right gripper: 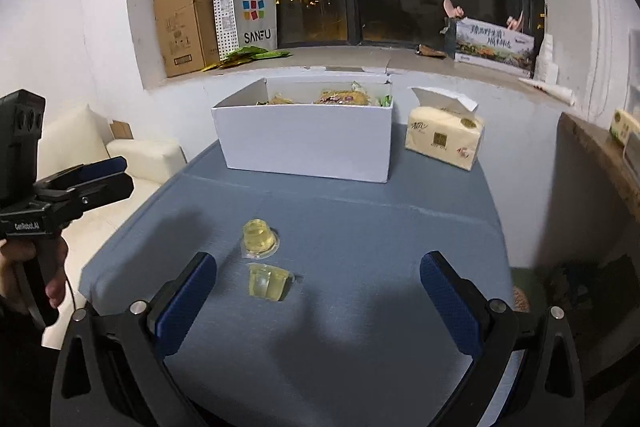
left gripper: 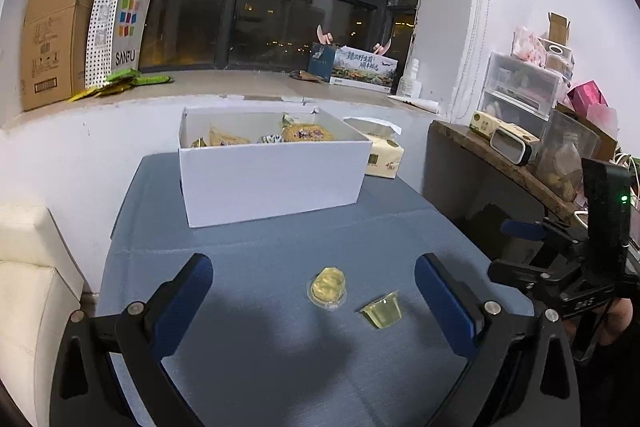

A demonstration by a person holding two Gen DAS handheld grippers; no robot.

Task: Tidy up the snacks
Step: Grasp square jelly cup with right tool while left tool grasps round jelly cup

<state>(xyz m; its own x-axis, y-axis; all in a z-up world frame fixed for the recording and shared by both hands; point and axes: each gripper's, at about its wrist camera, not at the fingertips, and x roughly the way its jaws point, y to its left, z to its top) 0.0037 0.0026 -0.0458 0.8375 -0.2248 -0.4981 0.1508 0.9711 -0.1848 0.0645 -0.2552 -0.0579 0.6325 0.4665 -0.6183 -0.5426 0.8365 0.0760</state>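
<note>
Two yellow jelly cups lie on the blue tablecloth: one upside down, one on its side. A white box at the table's back holds several wrapped snacks. My left gripper is open and empty, with the jelly cups between its fingers and a little ahead. My right gripper is open and empty, with the cups ahead near its left finger. Each gripper shows at the side of the other's view.
A tissue pack stands right of the box. A cream sofa is left of the table. A cluttered dark side table is on the right. The windowsill holds a cardboard box, a bag and packets.
</note>
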